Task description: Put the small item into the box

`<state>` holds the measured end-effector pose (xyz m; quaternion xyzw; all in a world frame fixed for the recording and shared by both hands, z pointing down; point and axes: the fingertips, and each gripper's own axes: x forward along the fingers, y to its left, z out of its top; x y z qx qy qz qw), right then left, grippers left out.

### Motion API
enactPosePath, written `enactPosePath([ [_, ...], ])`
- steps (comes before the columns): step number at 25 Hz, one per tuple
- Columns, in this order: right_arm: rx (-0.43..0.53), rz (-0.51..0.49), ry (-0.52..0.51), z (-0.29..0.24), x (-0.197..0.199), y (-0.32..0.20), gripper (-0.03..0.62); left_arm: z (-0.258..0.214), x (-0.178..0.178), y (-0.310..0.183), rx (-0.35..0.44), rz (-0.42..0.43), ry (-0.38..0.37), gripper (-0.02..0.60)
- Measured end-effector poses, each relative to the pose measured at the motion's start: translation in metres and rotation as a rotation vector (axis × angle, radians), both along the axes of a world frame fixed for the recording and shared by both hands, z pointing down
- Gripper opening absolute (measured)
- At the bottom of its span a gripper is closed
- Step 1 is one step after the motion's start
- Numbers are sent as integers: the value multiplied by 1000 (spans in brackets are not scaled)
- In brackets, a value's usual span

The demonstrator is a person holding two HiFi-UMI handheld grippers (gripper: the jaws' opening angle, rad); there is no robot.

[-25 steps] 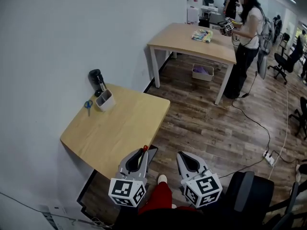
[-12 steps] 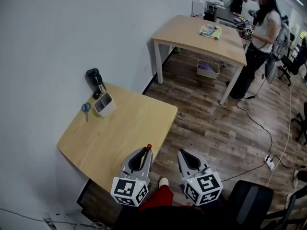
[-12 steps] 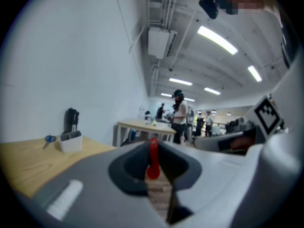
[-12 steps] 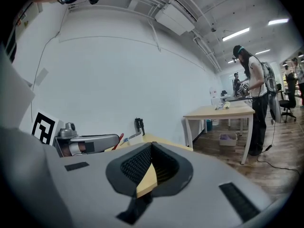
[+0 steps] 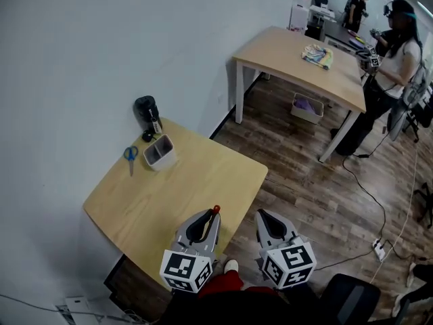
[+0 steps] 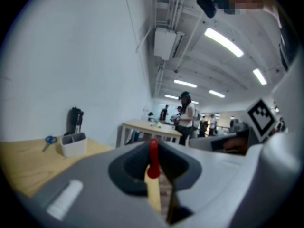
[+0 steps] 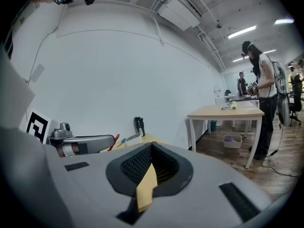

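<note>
By the table (image 5: 169, 188), forward-pointing left tool (image 5: 212, 217) clamps red item (image 6: 153, 156); right tool (image 5: 261, 216) closed.

White wall (image 5: 101, 39), wood floor (image 5: 318, 181), near table (image 5: 176, 195), far table (image 5: 284, 56)

Open-plan office or lab workspace. Plain wooden near table (image 5: 169, 195) and far table (image 5: 291, 59) on a plank floor (image 5: 304, 181) along a bare white wall (image 5: 101, 46). Power strip (image 5: 379, 247) loose on the floor, black office chair (image 5: 352, 293). Strip lights (image 6: 223, 42) and exposed pipes (image 6: 178, 4) overhead. Person (image 5: 396, 53) standing at the far table.
</note>
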<state>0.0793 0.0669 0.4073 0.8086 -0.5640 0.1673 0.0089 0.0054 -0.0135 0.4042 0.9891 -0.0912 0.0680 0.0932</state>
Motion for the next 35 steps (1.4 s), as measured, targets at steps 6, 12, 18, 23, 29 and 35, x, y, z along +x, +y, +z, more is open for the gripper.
enactPosePath([
  [6, -19, -31, -4, 5, 2, -25, 8, 2, -3, -23, -11, -41, 3, 51],
  [12, -24, -70, 5, 4, 1, -44, 8, 2, -9, -39, -11, -82, 4, 51],
  [18, -26, -134, 13, 2, 3, -68, 8, 0, -11, -58, -10, -138, 0, 51],
  [23, -22, -203, 6, 3, 12, -96, 8, 1, -5, -79, -4, -211, -3, 51],
  [29, -31, -291, -14, 7, 34, -129, 8, 1, 7, -105, -1, -306, -19, 51],
  [35, -46, -395, -23, 10, 56, -169, 8, 3, 22, -136, -10, -402, -41, 51],
])
